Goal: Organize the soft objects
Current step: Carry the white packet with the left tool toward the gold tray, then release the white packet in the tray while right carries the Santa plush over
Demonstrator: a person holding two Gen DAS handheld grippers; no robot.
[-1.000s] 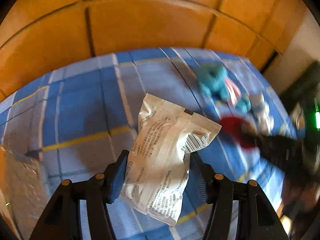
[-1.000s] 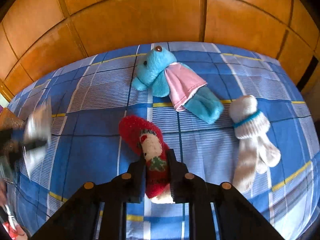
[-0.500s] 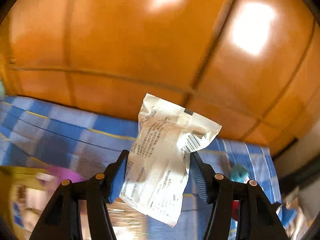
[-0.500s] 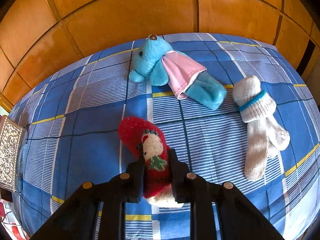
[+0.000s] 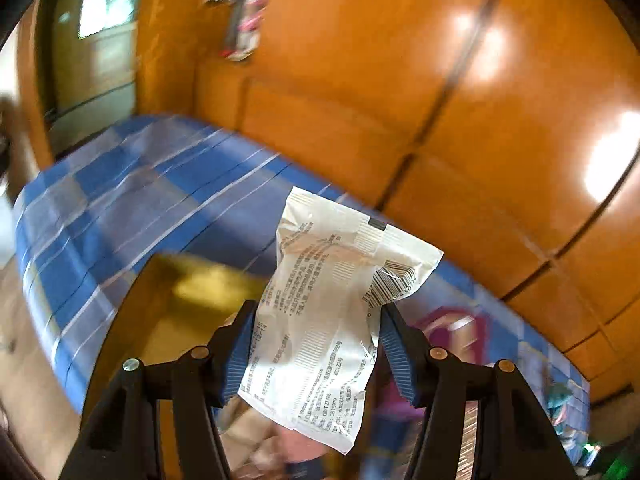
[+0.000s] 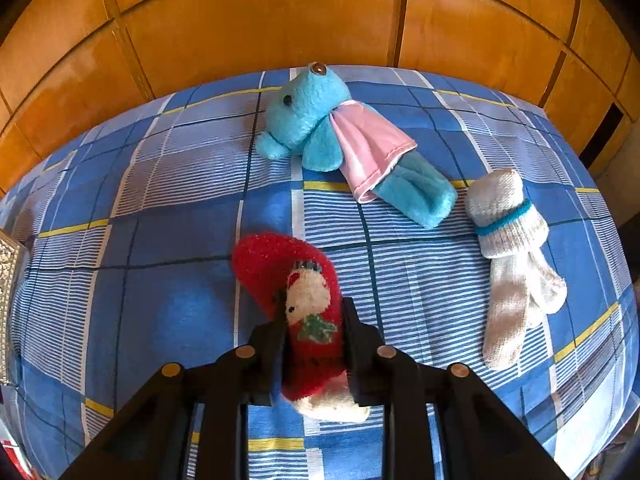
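Note:
My left gripper (image 5: 316,312) is shut on a crinkled white snack packet (image 5: 332,264) and holds it in the air above an open gold box (image 5: 192,292) on the blue checked bed (image 5: 120,184). In the right wrist view a red Christmas sock (image 6: 276,264) lies on the bed (image 6: 160,220). My right gripper (image 6: 314,312) points down over it, both pads against the sock's middle in a loose grip. A blue plush animal with a pink dress (image 6: 308,116) lies beyond the sock, and a pair of white knitted socks (image 6: 508,220) lies to its right.
Orange wooden panels (image 6: 260,24) rise right behind the bed. A silver patterned box (image 6: 6,280) shows at the left edge of the right wrist view. A blurred purple item (image 5: 452,328) lies beside the gold box. The blue plush (image 5: 560,396) shows far right.
The left gripper swung away from the toys, rolling with the packet, and now hangs over the gold box. The right gripper stayed put; its jaws widened slightly around the red sock.

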